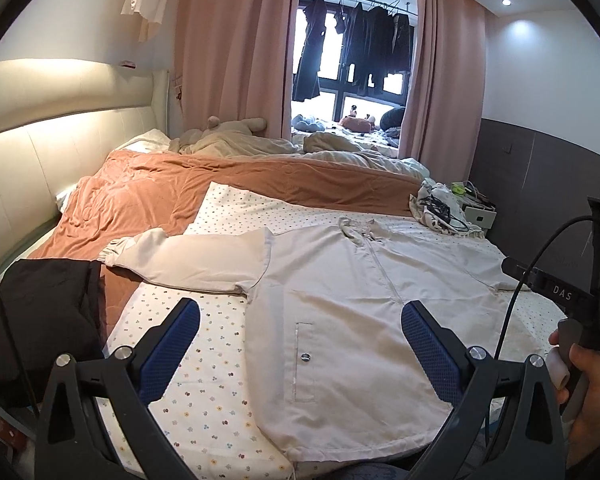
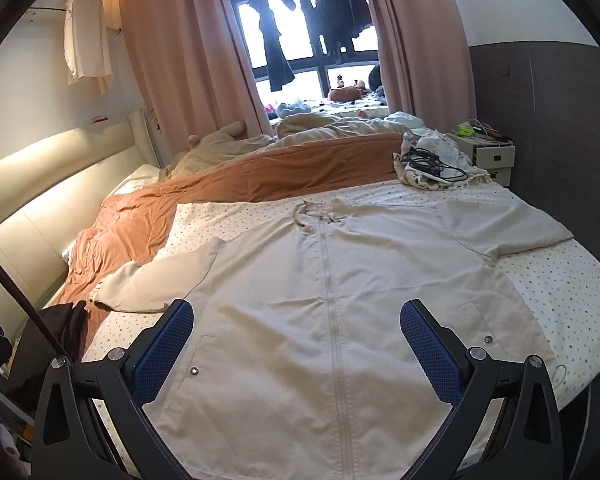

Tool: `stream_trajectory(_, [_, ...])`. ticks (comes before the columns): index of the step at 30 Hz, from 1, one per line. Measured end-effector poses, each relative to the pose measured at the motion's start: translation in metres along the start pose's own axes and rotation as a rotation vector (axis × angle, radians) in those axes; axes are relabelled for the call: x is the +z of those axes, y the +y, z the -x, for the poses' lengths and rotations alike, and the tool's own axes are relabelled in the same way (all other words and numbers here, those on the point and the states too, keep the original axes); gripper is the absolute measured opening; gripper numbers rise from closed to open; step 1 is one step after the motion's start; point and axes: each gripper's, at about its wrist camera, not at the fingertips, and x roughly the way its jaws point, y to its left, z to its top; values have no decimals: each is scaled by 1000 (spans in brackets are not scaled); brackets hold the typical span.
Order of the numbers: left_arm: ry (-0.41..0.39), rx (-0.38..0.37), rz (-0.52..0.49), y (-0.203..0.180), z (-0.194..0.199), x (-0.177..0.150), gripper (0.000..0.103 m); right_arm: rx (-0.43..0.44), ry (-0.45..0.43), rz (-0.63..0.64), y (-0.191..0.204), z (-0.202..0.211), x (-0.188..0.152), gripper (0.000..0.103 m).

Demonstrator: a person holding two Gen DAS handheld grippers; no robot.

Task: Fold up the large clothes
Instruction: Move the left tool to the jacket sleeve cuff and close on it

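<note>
A bedroom with pink curtains (image 1: pixel 228 48) and dark clothes hanging at the window (image 1: pixel 356 40); the work surface is a bed covered by a dotted white sheet (image 1: pixel 204 364).

The left gripper (image 1: pixel 300 344) hangs above the near edge of the bed with its blue-padded fingers (image 1: pixel 172 348) spread wide, holding nothing. The right gripper (image 2: pixel 298 344) is likewise splayed apart and empty, poised over the lower front of the garment. From the left wrist view, the right hand (image 1: pixel 588 384) grips its handle at the right edge.

The beige zip jacket (image 2: pixel 324 300) lies flat on the sheet, front up, zipper closed, collar toward the window, hem nearest the grippers. One sleeve stretches out toward the orange blanket (image 1: pixel 148 196), the other toward the far right side of the bed.

A dark garment (image 1: pixel 48 312) sits bunched at the left, on the blanket. Tangled cables on a crumpled cloth (image 2: pixel 432 164) rest near the bed's far right corner, beside a small cabinet (image 2: pixel 492 156).
</note>
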Motion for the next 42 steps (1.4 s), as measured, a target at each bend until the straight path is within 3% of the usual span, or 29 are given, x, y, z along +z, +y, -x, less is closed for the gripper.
stream_trajectory(9, [53,61,84,54,-52,15,103,103,37,-15,14,-86,18,103])
stream_trajectory(19, [139,145,155,120,-119,35,103,195,180,55,50,-199,46,103])
stream_trajectory(26, [214,177,225,172,-164,57,82,242,256,120,78,-264,65,103])
stream_trajectory(32, [273,214,281,213,-206,73,78,262,312,146,95,-309,73,103])
stream_trajectory(35, [319,225,348,236,-233,70,73,256,347,170,104,-332,71,95])
stream_trajectory(37, [346,233,370,245,-251,65,73,256,387,173,107,-352,69,82])
stream_trajectory(42, [408,283,409,267,-299,46,70,233,451,175,113,-395,66,81])
